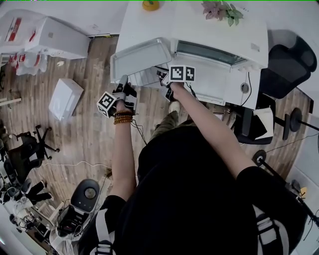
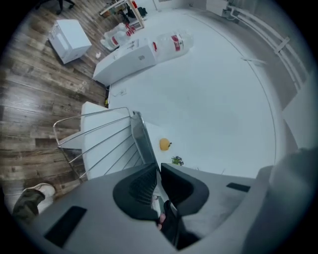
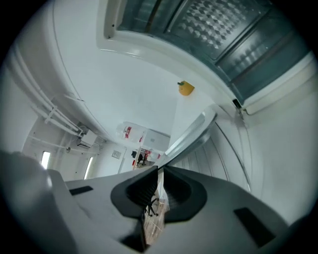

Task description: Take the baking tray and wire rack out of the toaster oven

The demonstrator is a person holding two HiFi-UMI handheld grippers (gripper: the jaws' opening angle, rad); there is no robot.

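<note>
wood floor (image 1: 89, 124) w/ white boxes (image 1: 65, 97) at left; white table (image 1: 139, 25) at top of head view, w/ a white toaster oven (image 1: 219, 40), a yellow obj (image 1: 150, 5) and a small plant (image 1: 222, 10) at the back edge. baking tray (image 1: 142, 57) is outside the oven, just left of its front, held up over the table's near left part. its long axis runs l-r across the head view, right end a bit further up the picture and nearest the oven. wire rack (image 2: 94, 141) is right alongside the tray, wires running beside the tray's rim; can't tell if it lies in it or under it. left gripper (image 2: 158, 168) is at the tray's near left end, jaws narrow and pinched on the thin metal rim, which runs straight away from them. right gripper (image 3: 160, 171) is at the near right end, jaws likewise nearly closed and clamped on the rim, w/ the oven's open front above it in the right gripper view.
</note>
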